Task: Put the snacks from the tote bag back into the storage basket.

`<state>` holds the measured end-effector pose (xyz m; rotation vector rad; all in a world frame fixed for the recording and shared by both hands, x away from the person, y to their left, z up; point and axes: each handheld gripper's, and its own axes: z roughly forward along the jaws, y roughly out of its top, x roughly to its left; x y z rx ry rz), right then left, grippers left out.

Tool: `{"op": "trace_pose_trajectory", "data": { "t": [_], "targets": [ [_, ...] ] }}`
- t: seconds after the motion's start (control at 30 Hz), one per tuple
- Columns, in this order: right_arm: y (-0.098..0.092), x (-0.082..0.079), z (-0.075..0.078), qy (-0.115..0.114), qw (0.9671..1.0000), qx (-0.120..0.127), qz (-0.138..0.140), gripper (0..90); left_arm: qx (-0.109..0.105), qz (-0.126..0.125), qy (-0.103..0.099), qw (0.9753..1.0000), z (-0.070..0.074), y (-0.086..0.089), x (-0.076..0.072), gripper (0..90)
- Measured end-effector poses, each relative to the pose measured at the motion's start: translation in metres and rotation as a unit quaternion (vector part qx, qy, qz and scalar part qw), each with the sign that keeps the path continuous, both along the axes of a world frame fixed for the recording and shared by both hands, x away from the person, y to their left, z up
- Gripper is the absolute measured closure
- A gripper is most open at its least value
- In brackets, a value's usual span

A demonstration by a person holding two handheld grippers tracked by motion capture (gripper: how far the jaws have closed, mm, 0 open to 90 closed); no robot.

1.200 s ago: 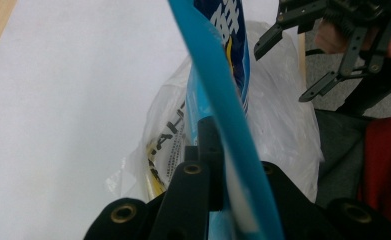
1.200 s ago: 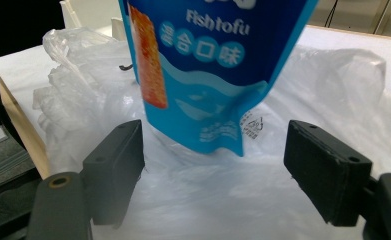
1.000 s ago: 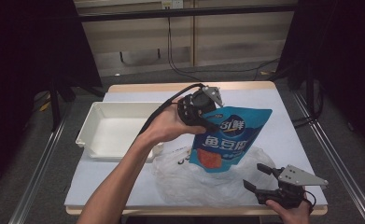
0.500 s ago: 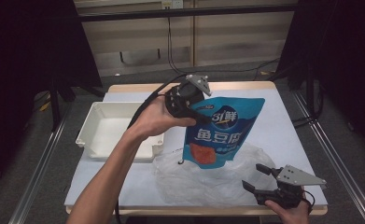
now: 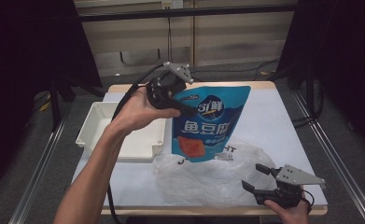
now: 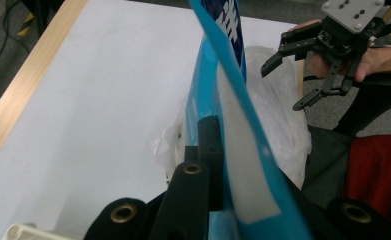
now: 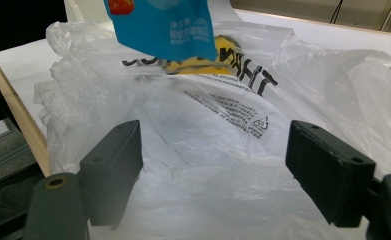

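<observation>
Above the middle of the worktop (image 5: pixel 283 116), the left tool (image 5: pixel 184 108) was clamped on the upper left edge of the blue pouch (image 5: pixel 208 126), which hung upright over the crumpled plastic bag (image 5: pixel 203 175). The right tool (image 5: pixel 257 179) waited wide open with nothing in it, just in front of the bag. To do this well, the pouch probably needed to be carried clear of the film and lowered slowly, the grip kept firm. Its long axis ran vertically, sealed top upward, printed face toward the person.
</observation>
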<state>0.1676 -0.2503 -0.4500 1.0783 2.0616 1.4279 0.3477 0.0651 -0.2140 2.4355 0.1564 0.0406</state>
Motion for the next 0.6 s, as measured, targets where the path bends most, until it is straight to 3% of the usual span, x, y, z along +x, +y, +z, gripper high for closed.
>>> {"op": "trace_pose_trajectory", "data": {
  "t": [0.2, 0.43, 0.6],
  "targets": [
    [0.000, 0.000, 0.000, 0.001, 1.0000, 0.001, 0.001, 22.2, -0.003, 0.009, -0.001, 1.0000, 0.010, 0.014, 0.005, 90.0],
    [0.000, 0.001, 0.000, 0.004, 1.0000, 0.003, 0.001, 19.8, -0.021, 0.025, -0.003, 0.9995, 0.019, 0.028, 0.015, 90.0],
    [0.000, 0.001, 0.000, 0.000, 1.0000, 0.004, 0.003, 19.1, -0.018, 0.039, -0.006, 0.9990, 0.026, 0.037, 0.021, 90.0]
  ]
}}
